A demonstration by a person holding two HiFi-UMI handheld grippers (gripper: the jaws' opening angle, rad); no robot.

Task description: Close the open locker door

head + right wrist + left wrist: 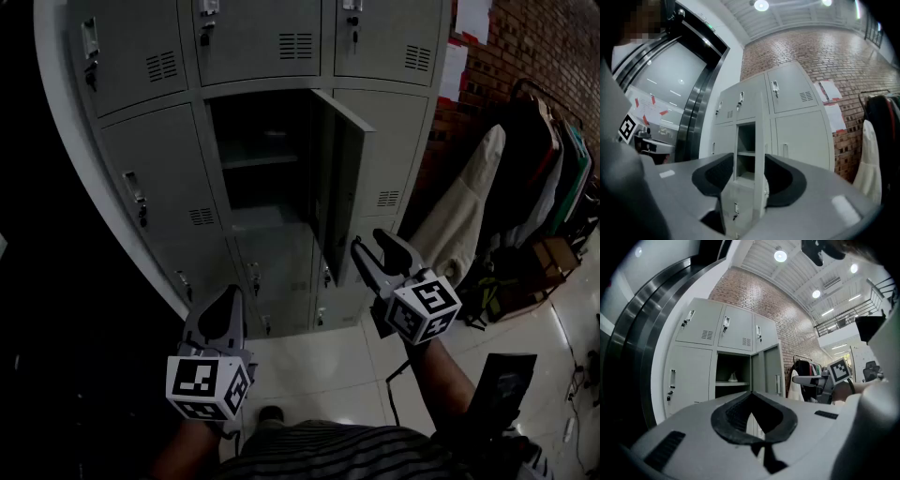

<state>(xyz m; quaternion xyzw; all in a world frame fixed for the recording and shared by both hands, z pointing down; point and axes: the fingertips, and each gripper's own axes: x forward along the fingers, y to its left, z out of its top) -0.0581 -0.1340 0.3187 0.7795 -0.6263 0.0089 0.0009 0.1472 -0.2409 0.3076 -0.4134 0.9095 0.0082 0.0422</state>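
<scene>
At the left of the head view stands the grey locker bank (pixel 155 164), with its doors shut on that side. Below it, at about 7 o'clock of the picture, the left gripper (pixel 225 298) hangs with its jaws pressed together and nothing between them; it is well apart from the open compartment (pixel 262 169), which lies at its 1 o'clock. The open locker door (pixel 339 187) belongs to the middle column. It seems hinged on the right side of that compartment and swings out toward the person, with its long axis upright. The right gripper (pixel 379 246) is clearly the nearer one: its jaws are spread and empty, and the free edge of the door lies just beside it, at about 10 o'clock. In the right gripper view this edge appears almost edge-on between the jaws, but I cannot tell if it touches them. I judge the push must go toward 9 o'clock against the outer face. Further right hang some coats (pixel 469 211).
</scene>
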